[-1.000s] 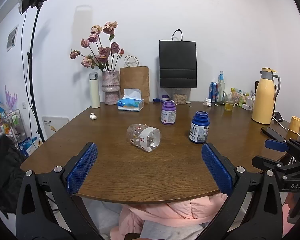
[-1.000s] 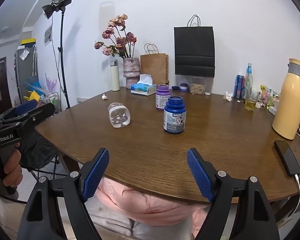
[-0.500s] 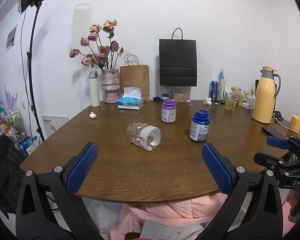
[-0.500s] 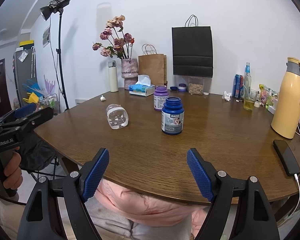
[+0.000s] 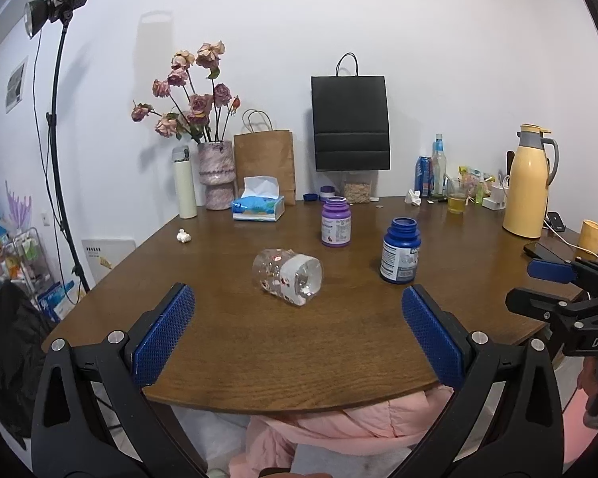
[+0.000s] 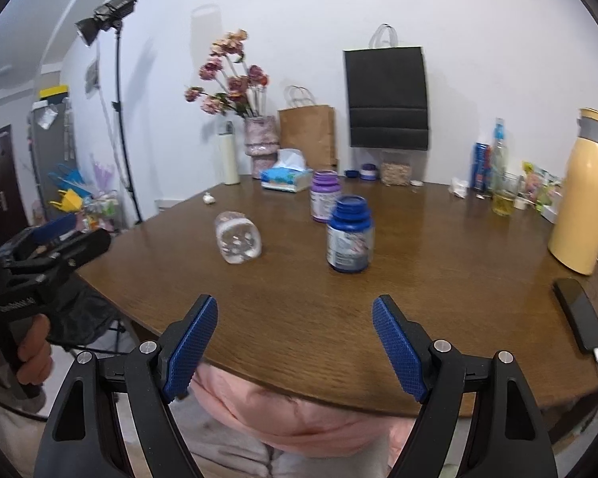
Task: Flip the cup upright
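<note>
A clear glass cup with small red prints lies on its side on the brown table, its mouth toward me; it also shows in the right wrist view. My left gripper is open and empty, held over the table's near edge, short of the cup. My right gripper is open and empty over the near edge, to the right of the cup. Each gripper shows at the edge of the other's view, the right gripper and the left gripper.
A blue jar and a purple jar stand right of and behind the cup. A tissue box, flower vase, paper bags, bottles, a yellow thermos and a phone line the back and right.
Both grippers have moved slightly forward toward the table; the right wrist view has swung a little, with motion blur. The cup has not moved.
</note>
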A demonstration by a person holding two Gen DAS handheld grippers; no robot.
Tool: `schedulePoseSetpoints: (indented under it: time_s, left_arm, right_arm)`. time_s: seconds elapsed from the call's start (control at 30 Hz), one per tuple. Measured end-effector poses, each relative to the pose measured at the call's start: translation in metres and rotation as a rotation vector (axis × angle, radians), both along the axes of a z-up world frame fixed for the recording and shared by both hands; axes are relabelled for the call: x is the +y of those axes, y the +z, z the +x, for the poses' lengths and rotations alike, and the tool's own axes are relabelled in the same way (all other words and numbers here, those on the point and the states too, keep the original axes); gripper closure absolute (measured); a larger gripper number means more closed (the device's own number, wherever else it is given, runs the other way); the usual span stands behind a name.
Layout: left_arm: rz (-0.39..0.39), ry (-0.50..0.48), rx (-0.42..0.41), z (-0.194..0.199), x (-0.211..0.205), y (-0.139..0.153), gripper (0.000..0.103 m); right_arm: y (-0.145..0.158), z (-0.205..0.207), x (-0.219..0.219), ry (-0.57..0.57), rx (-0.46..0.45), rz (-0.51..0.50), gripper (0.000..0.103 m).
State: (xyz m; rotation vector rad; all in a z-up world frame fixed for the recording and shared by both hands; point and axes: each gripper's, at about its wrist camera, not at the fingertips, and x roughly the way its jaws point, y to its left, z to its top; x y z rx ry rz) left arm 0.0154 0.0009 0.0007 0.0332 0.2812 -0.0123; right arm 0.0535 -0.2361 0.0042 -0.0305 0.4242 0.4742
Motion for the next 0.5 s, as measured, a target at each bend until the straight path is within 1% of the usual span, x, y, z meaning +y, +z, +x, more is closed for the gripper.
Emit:
schedulePoseSetpoints:
  time_s: [0.03, 0.07, 0.1, 0.13, 0.17, 0.2, 0.23, 0.27, 0.3, 0.33, 0.37, 0.4, 0.43, 0.5]
  left_arm:
    - [-0.005, -0.006, 0.003, 0.003, 0.002, -0.001, 0.0]
    - [-0.012, -0.039, 0.022, 0.011, 0.006, -0.003, 0.0]
    - [-0.006, -0.069, 0.049, 0.022, 0.01, -0.006, 0.0]
    - [-0.025, -0.081, 0.078, 0.03, 0.015, -0.011, 0.0]
    - [-0.065, -0.097, 0.128, 0.045, 0.024, -0.017, 0.0]
    - [-0.123, -0.112, 0.127, 0.051, 0.031, -0.022, 0.0]
    - [-0.151, -0.104, 0.15, 0.059, 0.04, -0.025, 0.0]
    - [-0.174, -0.067, 0.147, 0.071, 0.051, -0.026, 0.0]
    - [-0.194, -0.033, 0.156, 0.081, 0.06, -0.028, 0.0]
    - [-0.186, -0.015, 0.156, 0.088, 0.064, -0.027, 0.0]
    - [-0.171, 0.005, 0.179, 0.105, 0.071, -0.026, 0.0]
    - [-0.137, -0.015, 0.197, 0.122, 0.074, -0.024, 0.0]
    - [-0.141, -0.04, 0.245, 0.133, 0.077, -0.027, 0.0]
    - [-0.096, -0.101, 0.329, 0.167, 0.081, -0.031, 0.0]
  right_arm:
    - [0.002, 0.002, 0.002, 0.007, -0.002, 0.0, 0.019]
    - [0.005, 0.006, 0.005, 0.018, -0.007, 0.002, 0.019]
    - [0.008, 0.009, 0.008, 0.032, -0.016, 0.006, 0.019]
    - [0.011, 0.015, 0.013, 0.067, -0.034, 0.016, 0.019]
    - [0.012, 0.019, 0.017, 0.091, -0.049, 0.025, 0.019]
    - [0.013, 0.025, 0.021, 0.115, -0.063, 0.033, 0.019]
    - [0.012, 0.034, 0.028, 0.147, -0.067, 0.038, 0.019]
    - [0.011, 0.048, 0.037, 0.195, -0.051, 0.038, 0.018]
    - [0.009, 0.059, 0.045, 0.228, -0.031, 0.033, 0.015]
    - [0.006, 0.075, 0.059, 0.259, -0.005, 0.016, 0.015]
    - [0.003, 0.088, 0.07, 0.272, 0.005, -0.008, 0.015]
    - [0.001, 0.098, 0.081, 0.284, 0.003, -0.035, 0.015]
    - [-0.001, 0.114, 0.1, 0.311, -0.002, -0.08, 0.015]
    - [-0.007, 0.138, 0.124, 0.34, 0.024, -0.132, 0.015]
